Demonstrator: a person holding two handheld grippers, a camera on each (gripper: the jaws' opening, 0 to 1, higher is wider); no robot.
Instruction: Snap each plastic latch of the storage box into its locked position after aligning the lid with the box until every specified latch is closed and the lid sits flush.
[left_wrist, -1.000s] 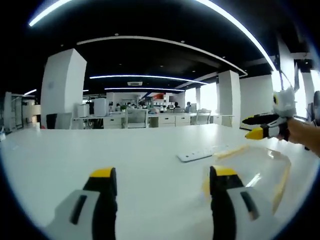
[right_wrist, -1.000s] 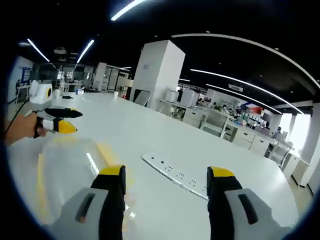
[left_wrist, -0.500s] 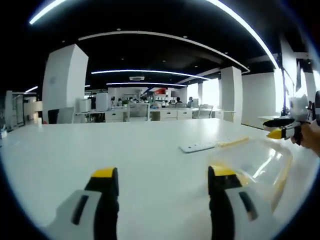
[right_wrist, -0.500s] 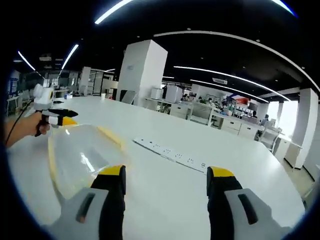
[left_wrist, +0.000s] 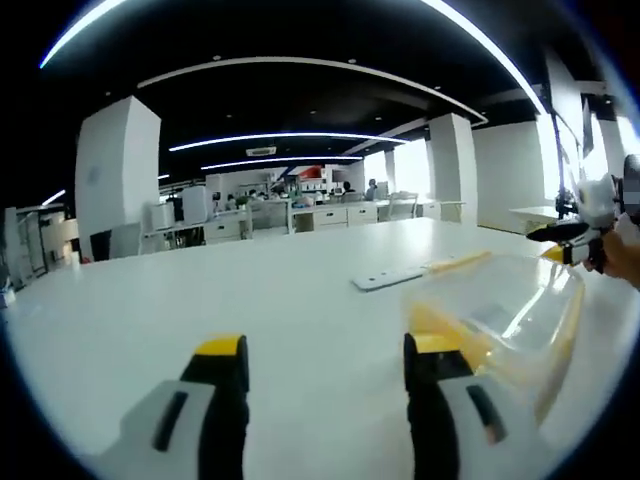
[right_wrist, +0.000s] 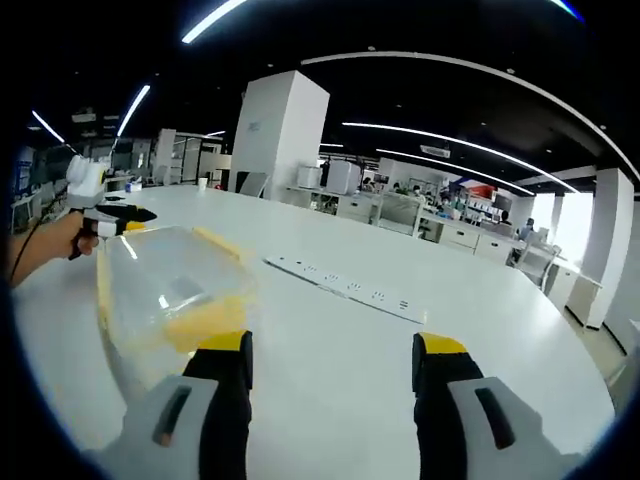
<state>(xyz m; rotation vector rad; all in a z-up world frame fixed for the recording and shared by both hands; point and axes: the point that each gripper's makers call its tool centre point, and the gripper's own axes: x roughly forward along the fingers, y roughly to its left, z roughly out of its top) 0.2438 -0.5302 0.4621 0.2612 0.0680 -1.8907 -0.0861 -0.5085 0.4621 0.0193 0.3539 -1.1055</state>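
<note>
A clear plastic storage box (left_wrist: 505, 305) with yellow latches (left_wrist: 443, 322) stands on the white table (left_wrist: 180, 290), just right of my left gripper (left_wrist: 328, 350). That gripper's yellow-tipped jaws are open with nothing between them. Its right jaw overlaps the box's near end in the picture. In the right gripper view the same box (right_wrist: 165, 285) sits left of my right gripper (right_wrist: 332, 346), also open and holding nothing. A yellow latch (right_wrist: 193, 322) shows on the box end nearest it. Each gripper appears in the other's view, held by a hand: right gripper (left_wrist: 568, 235), left gripper (right_wrist: 112, 216).
A white power strip (left_wrist: 388, 277) lies on the table beyond the box, also visible as the power strip (right_wrist: 338, 286). The tabletop (right_wrist: 500, 350) spreads wide around it. Office desks, pillars and seated people fill the far background.
Both views have shifted and dropped toward the table, and the box now looks larger and nearer to each gripper's jaws. Both grippers stay open.
</note>
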